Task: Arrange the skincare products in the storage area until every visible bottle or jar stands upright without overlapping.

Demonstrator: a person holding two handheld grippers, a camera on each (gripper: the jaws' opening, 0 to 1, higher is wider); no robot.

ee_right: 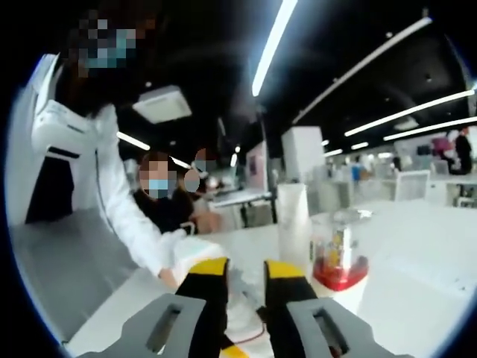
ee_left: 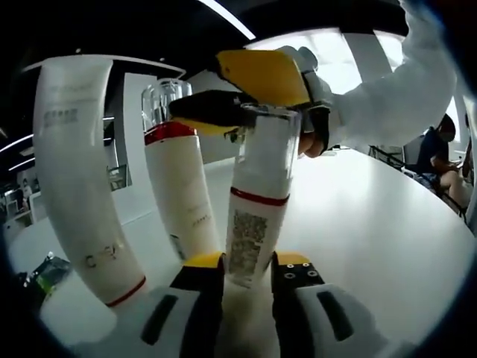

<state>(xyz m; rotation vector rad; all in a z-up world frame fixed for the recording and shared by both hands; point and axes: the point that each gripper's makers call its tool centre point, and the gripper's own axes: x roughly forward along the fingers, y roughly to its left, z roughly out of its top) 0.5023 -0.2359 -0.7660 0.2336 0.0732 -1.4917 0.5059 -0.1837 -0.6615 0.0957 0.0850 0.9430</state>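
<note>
My left gripper [ee_left: 250, 262] is shut on the lower body of a white bottle [ee_left: 252, 224] that has a red band, a printed label and a clear cap [ee_left: 270, 130]. The bottle leans a little. My right gripper [ee_left: 246, 97] comes in from the upper right, its yellow jaws closed on that cap. In the right gripper view the right gripper [ee_right: 244, 270] has the clear cap [ee_right: 243, 298] between its jaws. A second white bottle [ee_left: 179, 194] with a red collar stands just behind, also seen as the second bottle [ee_right: 340, 261]. A tall white tube [ee_left: 78, 186] stands at the left, and the same tube [ee_right: 293, 220] shows in the right gripper view.
Everything stands on a large white table [ee_left: 373, 231]. A white sleeve [ee_left: 402, 89] reaches in behind the right gripper. A seated person [ee_left: 440, 149] is at the table's far right edge. Small dark items [ee_left: 45, 272] lie at the left edge.
</note>
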